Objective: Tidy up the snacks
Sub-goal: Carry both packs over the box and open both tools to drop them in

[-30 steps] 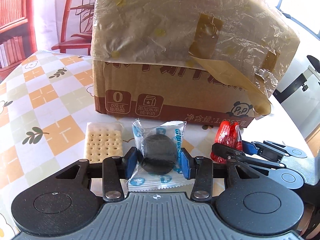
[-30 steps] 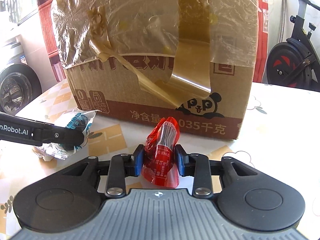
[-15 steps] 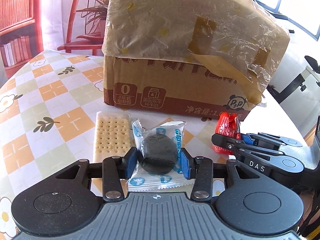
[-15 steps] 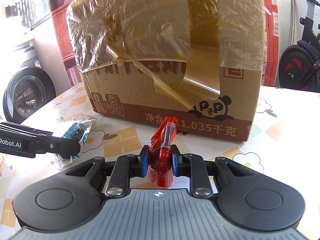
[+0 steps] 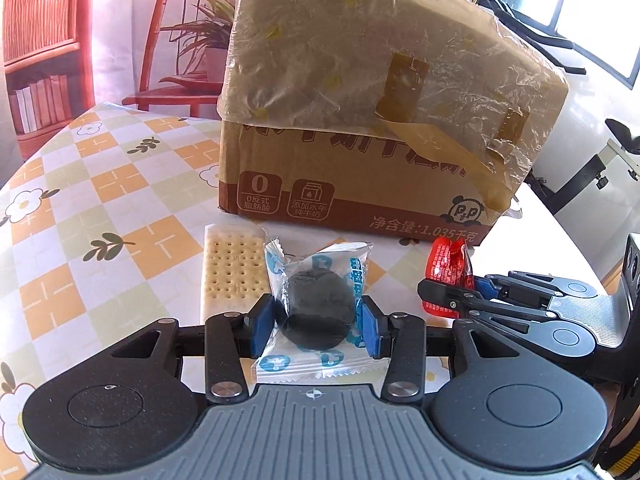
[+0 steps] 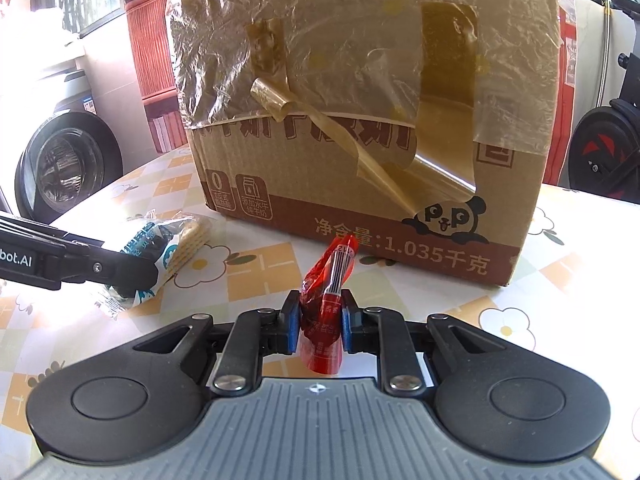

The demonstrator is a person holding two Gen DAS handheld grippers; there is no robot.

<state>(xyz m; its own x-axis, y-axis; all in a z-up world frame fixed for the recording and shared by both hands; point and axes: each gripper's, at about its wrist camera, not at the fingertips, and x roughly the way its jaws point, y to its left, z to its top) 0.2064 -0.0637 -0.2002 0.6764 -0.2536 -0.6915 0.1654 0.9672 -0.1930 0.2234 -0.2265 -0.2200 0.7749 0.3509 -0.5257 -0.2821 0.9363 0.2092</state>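
- Left wrist view: my left gripper (image 5: 316, 326) is clamped on the cookie pack (image 5: 316, 312), a clear wrapper with blue print and a dark round cookie inside, blue pads pressing both sides of it.
- That pack is in front of the box (image 5: 360, 184), near its left corner, and looks raised a little off the table (image 5: 80, 216), though I cannot be sure.
- Crackers (image 5: 234, 268) lie flat on the table just in front of the box, just left of the cookie pack and partly behind it. Nothing holds them.
- Right wrist view: my right gripper (image 6: 319, 322) is closed tight on the red packet (image 6: 326, 316), which stands up between the pads, its barcoded top leaning toward the box (image 6: 360, 216).
- The red packet sits in front of the box's middle, well short of its face.
- The box is wrapped in plastic film and tape, and I see no opening from here.
- My judgement: early to middle. Two snacks are gripped but not yet placed anywhere, one is untouched, and where they should go is not visible.
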